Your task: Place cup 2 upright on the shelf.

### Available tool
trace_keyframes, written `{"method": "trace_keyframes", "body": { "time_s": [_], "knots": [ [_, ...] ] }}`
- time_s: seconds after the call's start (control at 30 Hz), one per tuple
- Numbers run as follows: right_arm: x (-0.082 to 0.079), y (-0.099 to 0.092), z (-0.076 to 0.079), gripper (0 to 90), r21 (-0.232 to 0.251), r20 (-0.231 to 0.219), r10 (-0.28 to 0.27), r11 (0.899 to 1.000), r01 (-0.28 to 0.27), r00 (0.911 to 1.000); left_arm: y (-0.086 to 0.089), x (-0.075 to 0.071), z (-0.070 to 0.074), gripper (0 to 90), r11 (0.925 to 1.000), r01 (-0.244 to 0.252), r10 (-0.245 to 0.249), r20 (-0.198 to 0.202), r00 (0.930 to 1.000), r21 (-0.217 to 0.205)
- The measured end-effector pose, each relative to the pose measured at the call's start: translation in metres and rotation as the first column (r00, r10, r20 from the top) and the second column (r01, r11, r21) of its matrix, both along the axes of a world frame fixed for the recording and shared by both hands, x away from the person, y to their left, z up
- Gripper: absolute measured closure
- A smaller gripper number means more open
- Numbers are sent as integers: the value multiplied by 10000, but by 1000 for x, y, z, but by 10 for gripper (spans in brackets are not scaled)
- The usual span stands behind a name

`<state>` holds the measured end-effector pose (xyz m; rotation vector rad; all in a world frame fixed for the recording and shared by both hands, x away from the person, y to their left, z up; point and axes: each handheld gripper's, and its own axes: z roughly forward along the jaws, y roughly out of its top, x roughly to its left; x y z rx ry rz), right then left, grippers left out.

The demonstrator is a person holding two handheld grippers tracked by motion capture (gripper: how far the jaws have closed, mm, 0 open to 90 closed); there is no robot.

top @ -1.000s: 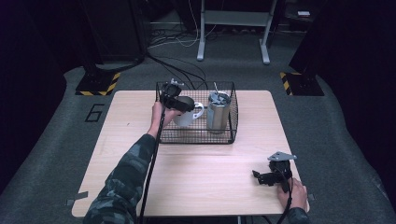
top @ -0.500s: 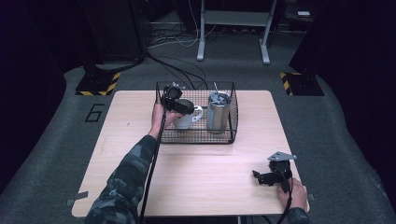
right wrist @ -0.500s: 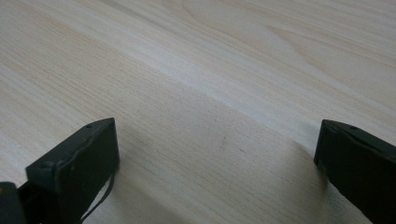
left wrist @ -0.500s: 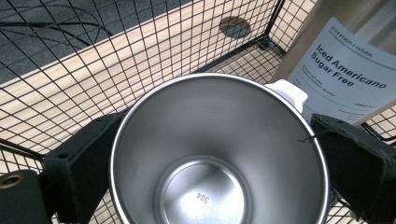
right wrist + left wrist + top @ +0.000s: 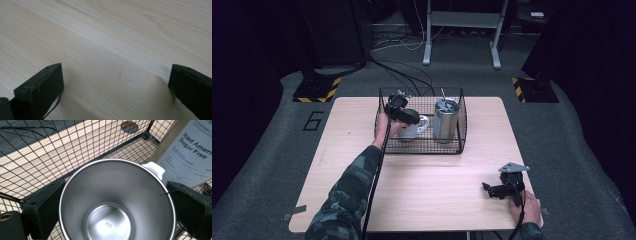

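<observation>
- My left tongs [image 5: 110, 202] are reaching down into the basket [image 5: 422, 145], jaws spread wide on either side of the mug [image 5: 117, 202]; the pads are sitting at its rim, but I cannot tell whether they are pressing yet.
- The mug is standing upright right between my left jaws, mouth up, its white handle [image 5: 154, 168] pointing away from me towards the tumbler [image 5: 445, 120] just beyond.
- I am judging it light, rigid and slick: steel inside, smooth outside, so it may slip.
- I am favouring a square hold across the rim, clear of the handle.
- The wire walls are close, so I am planning a straight lift.
- My right tongs [image 5: 115, 92] are resting on the table [image 5: 120, 37], jaws wide apart, holding nothing.
</observation>
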<state>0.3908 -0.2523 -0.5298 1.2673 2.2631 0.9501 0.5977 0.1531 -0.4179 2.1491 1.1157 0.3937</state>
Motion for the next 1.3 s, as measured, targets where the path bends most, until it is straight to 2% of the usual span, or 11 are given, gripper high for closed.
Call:
{"method": "trace_keyframes", "body": {
  "time_s": [0.17, 0.33, 0.5, 0.67, 0.77, 0.9, 1.07, 1.13, 1.3],
  "knots": [
    [0, 0, 0, 0, 5, 16, -8, 10000, 8, 10000, -1, 1, -3, 62, 10000, 19, -19, -132, 9999, -6],
    [0, 0, 0, 0, 1, 1, -6, 10000, 6, 10000, -2, 0, -4, 61, 9999, 63, -61, -131, 9999, 136],
    [0, 0, 0, 0, -1, 0, -1, 10000, 1, 10000, -2, -1, -3, 61, 9993, 84, -73, -299, 9995, 364],
    [0, 0, 0, 0, -4, 6, 0, 10000, 0, 10000, 2, -1, -4, 60, 9997, -37, 47, -407, 9992, 243],
    [0, 0, 0, 0, -4, 3, -2, 10000, 2, 10000, 1, -3, -3, 59, 9994, 19, -4, -416, 9991, 345],
    [0, 0, 0, 0, -4, 1, 1, 10000, -1, 10000, 2, -5, -4, 58, 9998, -77, 85, -451, 9989, 160],
    [0, 0, 0, 0, -3, 2, 1, 10000, -1, 10000, 1, -7, -3, 56, 9997, -39, 49, -372, 9993, 256],
    [0, 0, 0, 0, -2, 0, -1, 10000, 1, 10000, 1, -8, -2, 53, 9999, -106, 107, -326, 9994, 47],
    [0, 0, 0, 0, -4, -2, 1, 10000, -1, 10000, 3, -12, 5, 25, 9998, -84, 82, -146, 9999, -163]
  ]
}}
